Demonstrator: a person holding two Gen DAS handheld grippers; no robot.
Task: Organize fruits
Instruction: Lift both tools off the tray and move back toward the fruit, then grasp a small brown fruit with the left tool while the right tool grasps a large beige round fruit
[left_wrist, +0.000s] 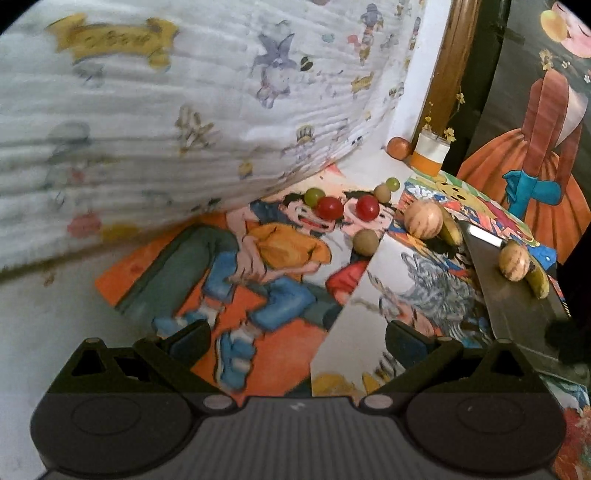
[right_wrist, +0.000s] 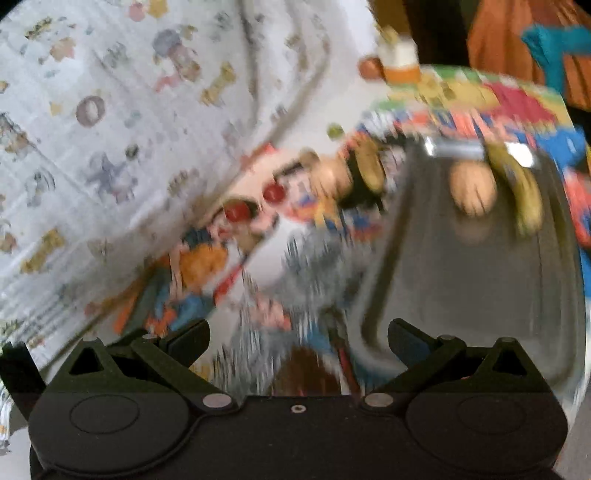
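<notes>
Fruits lie scattered on the picture-covered bench: two red ones (left_wrist: 347, 208) near the quilt's (left_wrist: 166, 110) edge, a melon (left_wrist: 514, 261) and banana (left_wrist: 537, 282) on the steel tray (left_wrist: 517, 314) (cropped at right). Both tongs, left (left_wrist: 295, 341) and right (right_wrist: 298, 341), gape empty over open bench. The right view is badly blurred.

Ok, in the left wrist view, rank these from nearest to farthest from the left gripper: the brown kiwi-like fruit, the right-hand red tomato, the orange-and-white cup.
1. Brown kiwi-like fruit, ahead and slightly right of the left gripper, on the cartoon mat.
2. Right-hand red tomato, just beyond it.
3. Orange-and-white cup, far back right, by the wall.
</notes>
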